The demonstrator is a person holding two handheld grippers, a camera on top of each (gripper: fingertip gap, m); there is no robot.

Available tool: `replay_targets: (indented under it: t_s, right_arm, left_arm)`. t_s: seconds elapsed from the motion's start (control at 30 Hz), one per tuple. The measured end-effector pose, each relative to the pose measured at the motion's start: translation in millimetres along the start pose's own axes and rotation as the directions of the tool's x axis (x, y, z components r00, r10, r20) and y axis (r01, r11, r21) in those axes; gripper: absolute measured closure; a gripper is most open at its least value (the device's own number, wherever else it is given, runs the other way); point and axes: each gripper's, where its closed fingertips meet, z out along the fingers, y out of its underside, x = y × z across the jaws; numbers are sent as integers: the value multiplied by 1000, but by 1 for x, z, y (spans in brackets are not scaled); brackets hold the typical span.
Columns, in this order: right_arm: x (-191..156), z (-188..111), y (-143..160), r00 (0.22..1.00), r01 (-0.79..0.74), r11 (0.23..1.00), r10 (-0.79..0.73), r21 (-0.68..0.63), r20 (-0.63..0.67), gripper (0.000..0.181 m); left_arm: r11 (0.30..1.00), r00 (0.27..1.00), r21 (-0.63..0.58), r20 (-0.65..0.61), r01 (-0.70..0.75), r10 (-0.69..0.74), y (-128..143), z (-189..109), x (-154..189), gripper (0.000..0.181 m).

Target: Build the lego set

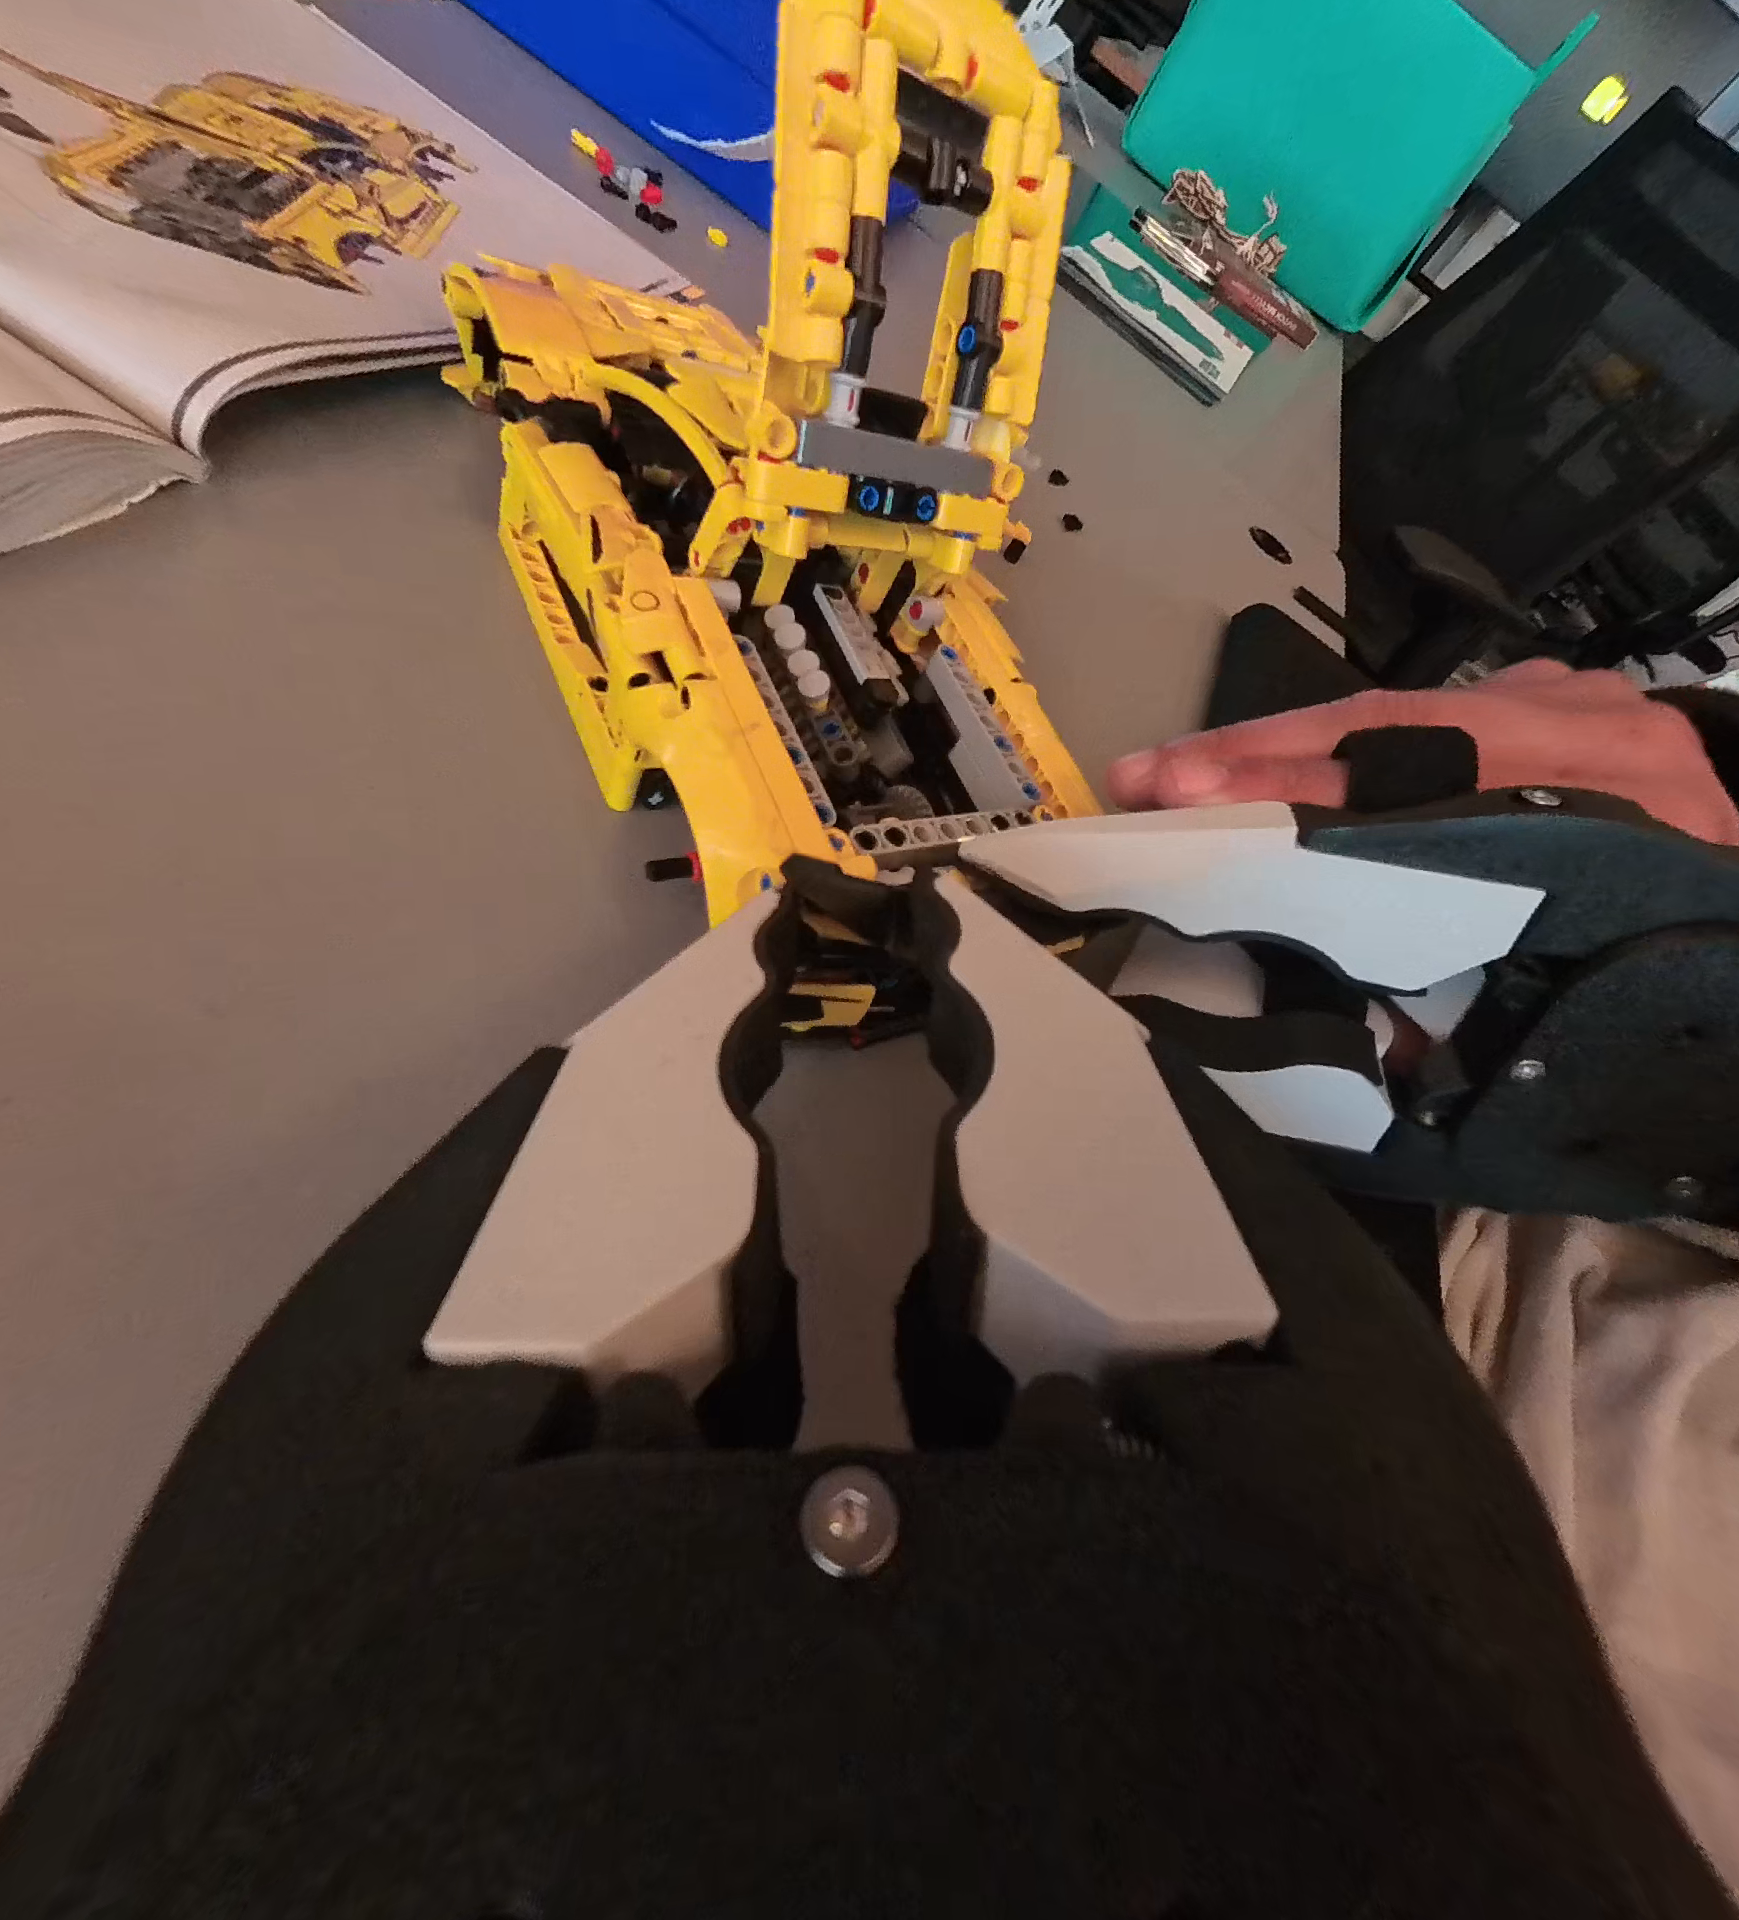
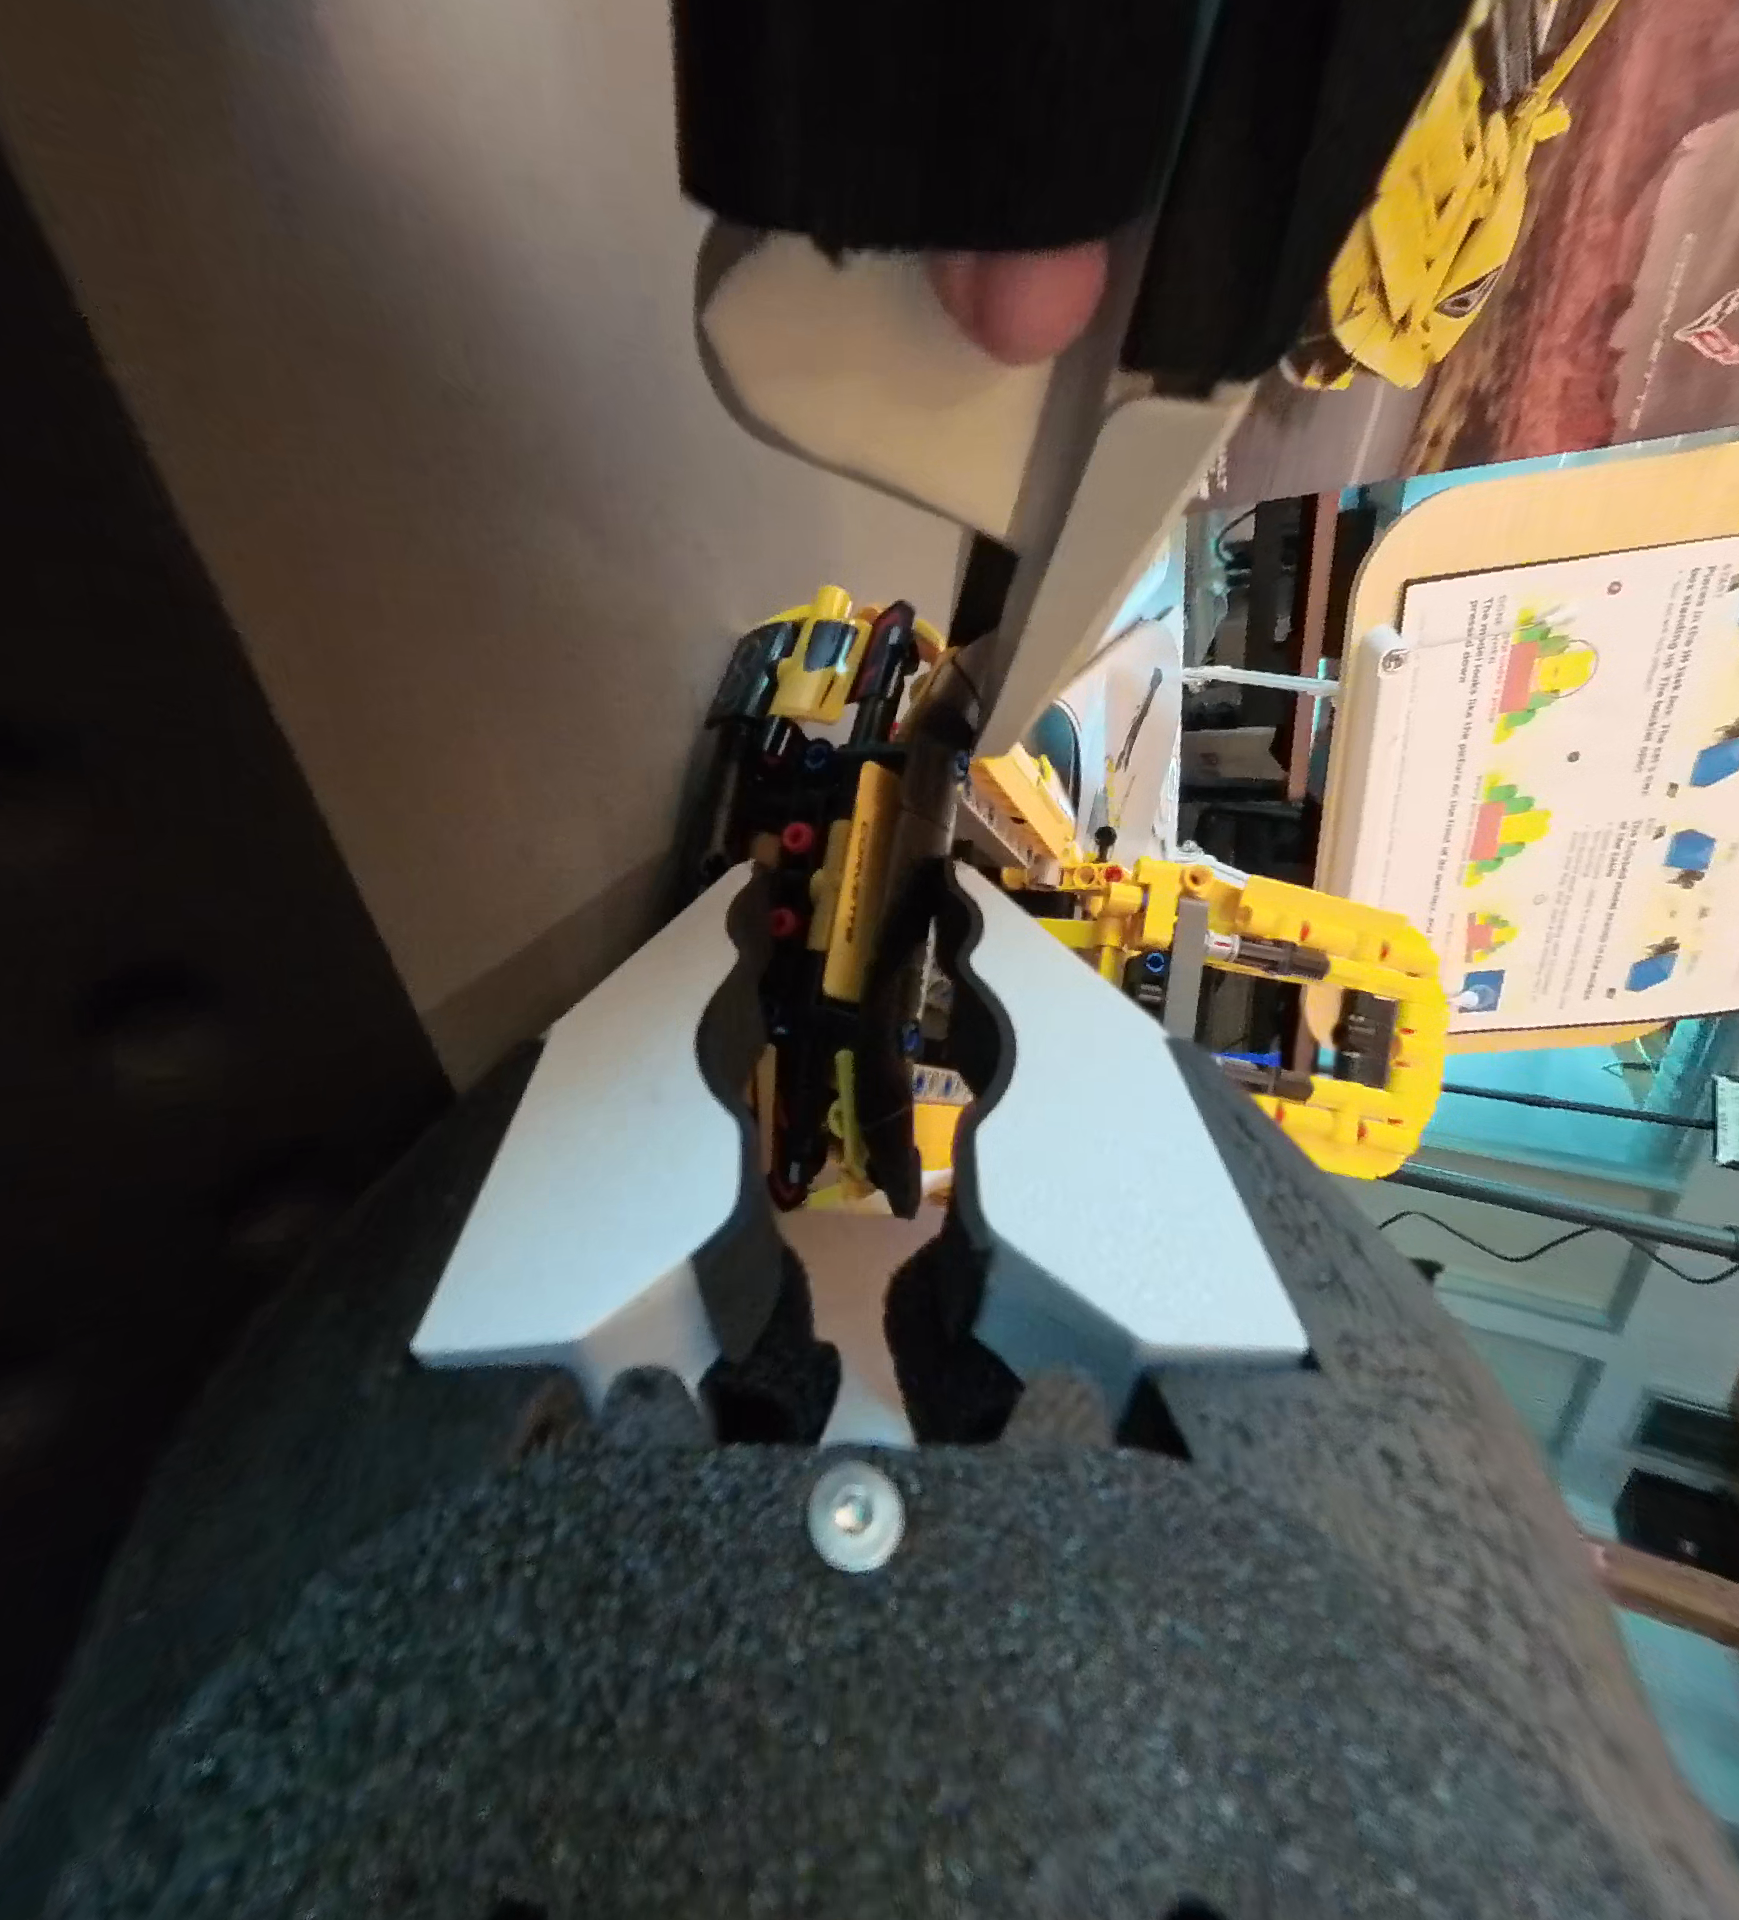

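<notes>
A yellow Lego car (image 1: 699, 665) lies on the grey table (image 1: 221, 831) with a yellow frame (image 1: 906, 208) raised upright at its middle. My left gripper (image 1: 860, 883) is shut on the black and yellow rear section (image 1: 844, 997) at the car's near end. The right gripper's upper finger (image 1: 1208, 883) reaches in from the right to the same spot. In the right wrist view, my right gripper (image 2: 849, 883) is closed around that rear section (image 2: 844, 935). A left finger (image 2: 1052, 582) comes down from above, and the yellow frame (image 2: 1364, 997) sticks out to the right.
An open instruction book (image 1: 117, 312) lies at the far left. Loose small pieces (image 1: 626, 182) lie by a blue box (image 1: 657, 73), and black pins (image 1: 1062, 499) lie right of the car. A teal box (image 1: 1332, 156) stands far right. A hand (image 1: 1416, 748) holds the right gripper. My two grippers' fingertips are within a few centimetres of each other.
</notes>
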Motion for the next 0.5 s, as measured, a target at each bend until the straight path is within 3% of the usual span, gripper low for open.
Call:
replay_targets:
  t_s: [0.33, 0.5]
  right_arm:
    - [1, -2, -3, 995, -101, 994, 101, 39, -7, 150]
    - [-2, -8, -6, 990, -141, 987, 140, 77, 26, 140]
  left_arm:
    - [991, 1000, 135, 16, -2, 0, -19, -18, -6, 159]
    - [982, 1000, 188, 15, 1, -4, -26, -24, -7, 158]
